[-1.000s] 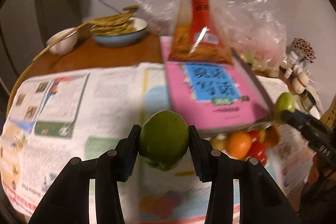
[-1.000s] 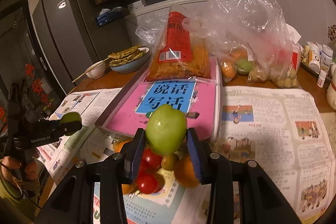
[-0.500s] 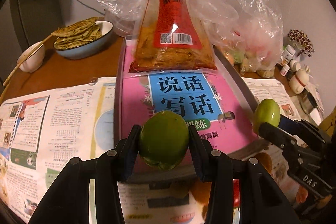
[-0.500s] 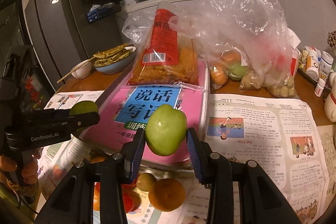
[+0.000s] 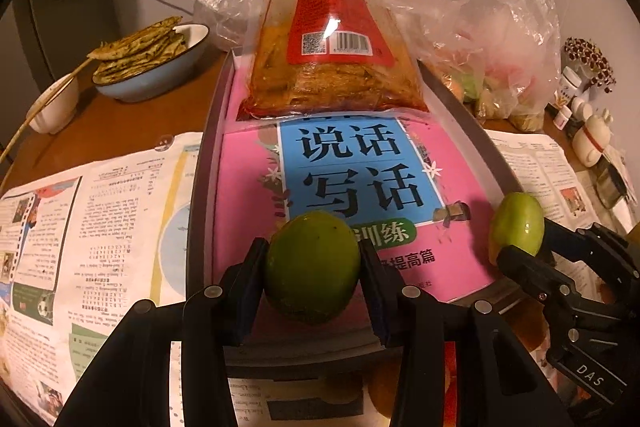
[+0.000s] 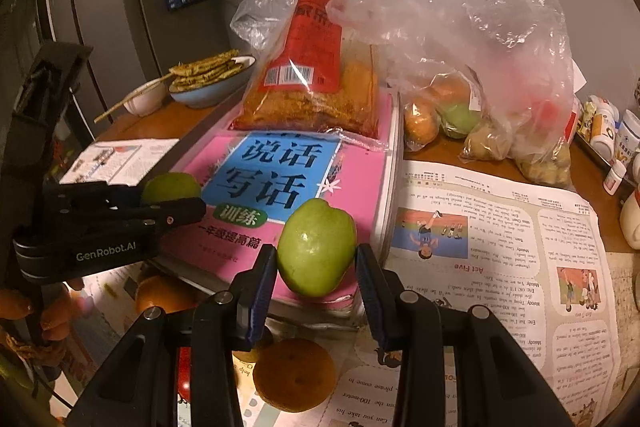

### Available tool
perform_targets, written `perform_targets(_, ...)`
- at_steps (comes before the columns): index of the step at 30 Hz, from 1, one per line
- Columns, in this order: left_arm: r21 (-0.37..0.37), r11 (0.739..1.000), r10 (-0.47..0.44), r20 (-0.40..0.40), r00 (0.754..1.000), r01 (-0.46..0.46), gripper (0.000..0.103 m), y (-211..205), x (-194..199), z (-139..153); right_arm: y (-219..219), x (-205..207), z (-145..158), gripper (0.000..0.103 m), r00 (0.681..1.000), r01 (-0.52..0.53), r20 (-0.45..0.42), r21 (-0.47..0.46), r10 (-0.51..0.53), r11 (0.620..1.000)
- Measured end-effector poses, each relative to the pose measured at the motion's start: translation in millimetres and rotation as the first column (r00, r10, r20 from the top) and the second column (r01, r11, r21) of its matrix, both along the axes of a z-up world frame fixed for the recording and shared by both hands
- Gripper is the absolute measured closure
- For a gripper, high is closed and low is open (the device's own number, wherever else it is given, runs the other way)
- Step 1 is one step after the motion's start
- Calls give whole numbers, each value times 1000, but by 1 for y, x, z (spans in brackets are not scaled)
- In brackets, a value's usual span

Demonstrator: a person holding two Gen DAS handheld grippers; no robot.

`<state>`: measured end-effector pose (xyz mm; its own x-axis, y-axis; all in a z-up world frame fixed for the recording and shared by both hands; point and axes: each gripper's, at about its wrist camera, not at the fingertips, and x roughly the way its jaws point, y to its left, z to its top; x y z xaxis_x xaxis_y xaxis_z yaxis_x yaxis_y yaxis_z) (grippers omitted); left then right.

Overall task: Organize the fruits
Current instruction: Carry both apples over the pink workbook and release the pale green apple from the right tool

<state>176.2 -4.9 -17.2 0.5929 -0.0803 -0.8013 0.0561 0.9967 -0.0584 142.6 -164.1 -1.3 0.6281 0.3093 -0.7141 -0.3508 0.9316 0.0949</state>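
Observation:
My left gripper point(image 5: 312, 261) is shut on a dark green round fruit point(image 5: 312, 279), held just above the near end of a pink book point(image 5: 360, 179) lying in a grey tray point(image 5: 200, 211). My right gripper point(image 6: 316, 255) is shut on a paler green fruit point(image 6: 316, 239) over the same book's near right corner. Each gripper shows in the other's view: the right gripper point(image 5: 524, 241) at the right, the left gripper point(image 6: 168, 197) at the left. Loose fruit lies on the newspaper under the grippers: an orange point(image 6: 294, 375), another orange point(image 6: 160, 293) and a red tomato point(image 6: 184, 375), partly hidden.
A snack bag point(image 5: 332, 47) with a red label rests on the book's far end. A clear plastic bag of fruit point(image 6: 480, 99) stands behind on the right, small bottles point(image 6: 612, 131) beyond it. A blue bowl of flatbreads point(image 5: 152, 67) and a white bowl point(image 5: 56, 103) sit far left. Newspaper point(image 5: 100, 227) covers the table.
Both grippers have moved forward and slightly down with their fruits, from over the loose fruit pile to over the pink book. Both grips look unchanged.

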Motion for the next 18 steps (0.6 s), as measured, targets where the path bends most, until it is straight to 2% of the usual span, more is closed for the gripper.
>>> perform_targets(9, 2, 1000, 7, -12, 1000, -6, 56, 6, -2, -6, 8, 0, -1, 62, 1000, -4, -13, -70, 3, 998)
perform_targets(18, 6, 1000, -4, 0, 1000, 4, 57, 10, -8, -6, 11, 1, 0, 62, 999, 31, -37, -76, -34, 997)
